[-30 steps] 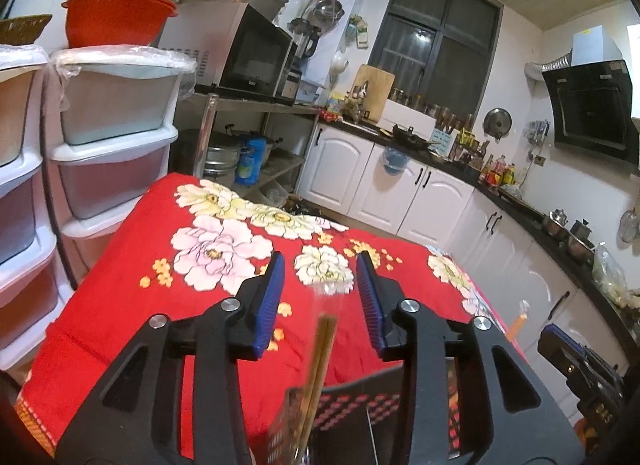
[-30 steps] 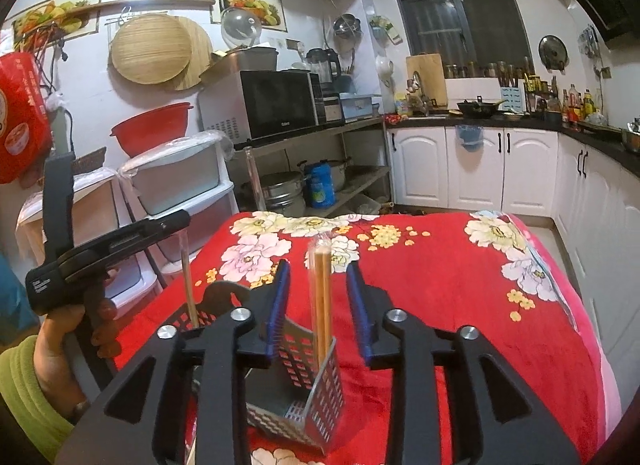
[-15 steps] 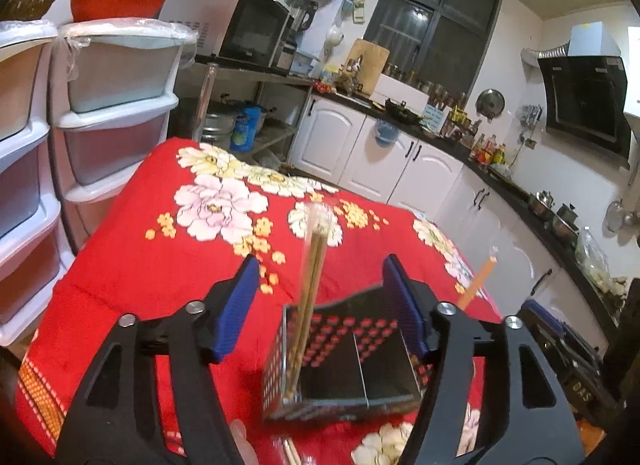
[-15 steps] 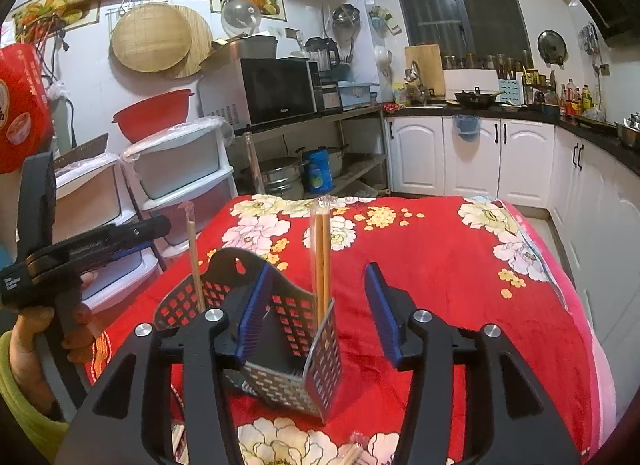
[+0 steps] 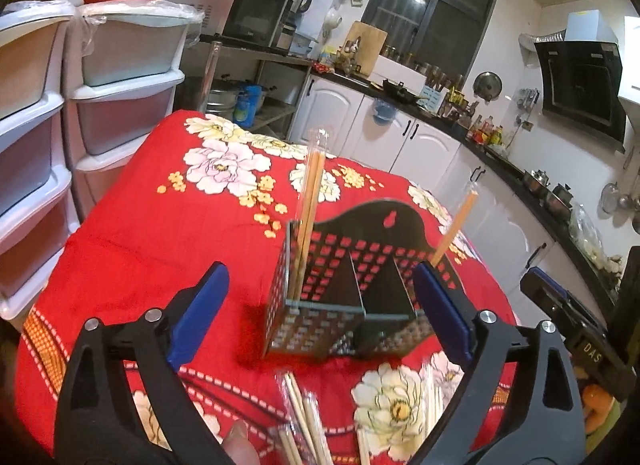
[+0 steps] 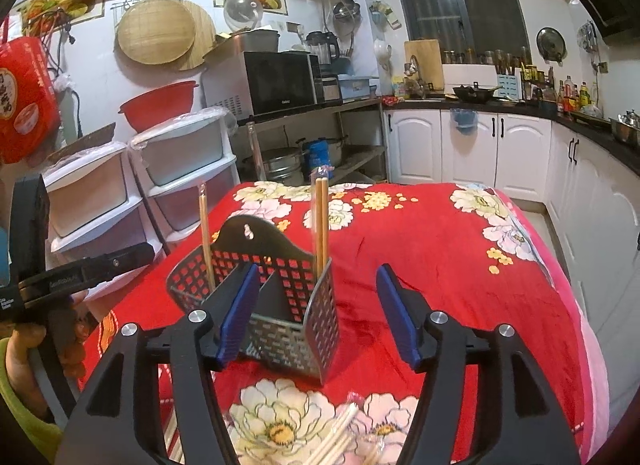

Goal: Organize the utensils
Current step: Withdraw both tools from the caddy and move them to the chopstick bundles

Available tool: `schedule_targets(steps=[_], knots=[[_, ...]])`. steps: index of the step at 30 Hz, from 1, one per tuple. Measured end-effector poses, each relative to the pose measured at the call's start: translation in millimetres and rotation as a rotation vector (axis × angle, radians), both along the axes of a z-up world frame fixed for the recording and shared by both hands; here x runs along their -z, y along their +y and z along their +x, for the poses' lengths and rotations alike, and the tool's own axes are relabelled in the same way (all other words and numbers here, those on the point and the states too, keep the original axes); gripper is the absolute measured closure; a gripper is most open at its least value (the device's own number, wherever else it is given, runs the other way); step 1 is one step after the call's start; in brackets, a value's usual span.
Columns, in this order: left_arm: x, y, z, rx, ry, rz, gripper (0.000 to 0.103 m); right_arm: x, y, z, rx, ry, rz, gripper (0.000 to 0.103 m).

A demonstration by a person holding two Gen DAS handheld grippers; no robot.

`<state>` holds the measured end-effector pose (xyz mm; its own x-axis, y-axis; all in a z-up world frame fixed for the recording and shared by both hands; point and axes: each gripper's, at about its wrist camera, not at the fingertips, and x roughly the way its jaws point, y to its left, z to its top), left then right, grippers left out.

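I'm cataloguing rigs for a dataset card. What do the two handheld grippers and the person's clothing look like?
Both the left gripper and the right gripper have black plastic frames with triangular cut-outs, silver bolt heads and ribbed blue pads on the jaws. In the right wrist view, the left gripper's black handle bears small white lettering, and a yellow-green sleeve covers the arm behind it.

A dark window point(image 6: 460, 17) is being seen at one o'clock above white cabinets point(image 6: 472, 145) and a black counter point(image 6: 592, 125), while stacked plastic drawers point(image 6: 120, 201) are being lit at nine o'clock against white walls point(image 6: 100, 65).
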<state>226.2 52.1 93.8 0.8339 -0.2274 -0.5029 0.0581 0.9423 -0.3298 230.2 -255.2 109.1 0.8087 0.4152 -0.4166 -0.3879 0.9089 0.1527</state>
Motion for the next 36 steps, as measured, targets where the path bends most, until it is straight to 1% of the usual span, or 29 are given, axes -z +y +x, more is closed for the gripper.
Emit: schedule_targets(steps=[10, 21, 25, 30, 32, 36], knots=[[17.2, 2.7, -22.7, -0.004, 0.037, -0.013, 0.016, 11.8, -1.3, -24.6, -0.030, 0.031, -0.032, 0.042], [38.8, 4.6, -41.7, -0.013, 0.081, -0.014, 0.016, 32.7, -2.7, -38.7, -0.046, 0.082, -0.049, 0.042], [49.7, 4.3, -47.0, -0.009, 0.109, -0.017, 0.016, 38.5, -3.9, -42.0, -0.050, 0.098, -0.054, 0.042], [64.2, 3.0, -53.8, -0.009, 0.150, 0.000, 0.016, 48.0, -4.2, -45.8, -0.056, 0.122, -0.063, 0.042], [69.5, 3.2, -55.1, -0.005, 0.170, -0.001, 0.021, 52.0, -4.7, -46.7, -0.058, 0.133, -0.063, 0.042], [80.9, 1.7, -58.6, 0.002, 0.208, 0.009, 0.026, 60.3, -5.7, -48.0, -0.062, 0.154, -0.067, 0.042]])
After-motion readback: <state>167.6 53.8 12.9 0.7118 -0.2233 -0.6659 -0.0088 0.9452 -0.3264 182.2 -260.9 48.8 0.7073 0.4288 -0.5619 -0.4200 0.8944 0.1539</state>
